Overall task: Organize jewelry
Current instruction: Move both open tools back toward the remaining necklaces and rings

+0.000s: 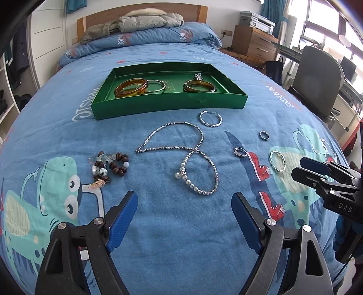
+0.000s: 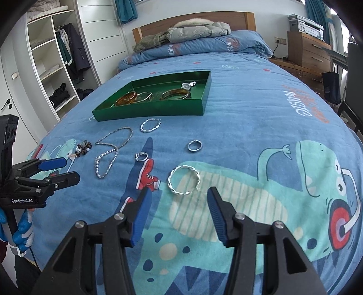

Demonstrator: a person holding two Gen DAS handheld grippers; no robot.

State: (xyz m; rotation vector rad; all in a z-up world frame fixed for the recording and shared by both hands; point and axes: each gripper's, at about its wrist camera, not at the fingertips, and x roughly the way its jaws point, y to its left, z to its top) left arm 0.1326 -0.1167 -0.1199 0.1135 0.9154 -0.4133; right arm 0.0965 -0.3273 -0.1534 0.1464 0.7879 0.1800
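Jewelry lies loose on a blue cartoon bedspread. My left gripper [image 1: 185, 196] hangs open over the cloth with nothing between its blue pads. Just ahead of it lies a silver-and-pearl necklace [image 1: 188, 181], and a brown bead bracelet [image 1: 109, 168] sits to the left. My right gripper [image 2: 178, 192] is open too. Its tips stand at the near edge of a twisted silver cuff [image 2: 170, 181] without gripping it. Two rings [image 2: 194, 145] [image 2: 141, 156] and a twisted silver bangle [image 2: 141, 127] lie farther on. A green tray [image 1: 168, 106] holds two amber bangles, a silver bangle and a small silver piece.
A folded quilt and a grey jacket are piled at the headboard [image 1: 140, 20]. To the right of the bed stand an office chair [image 1: 317, 77] and a wooden drawer unit [image 1: 254, 43]. An open wardrobe [image 2: 56, 68] is on the left. Each gripper shows at the edge of the other's view.
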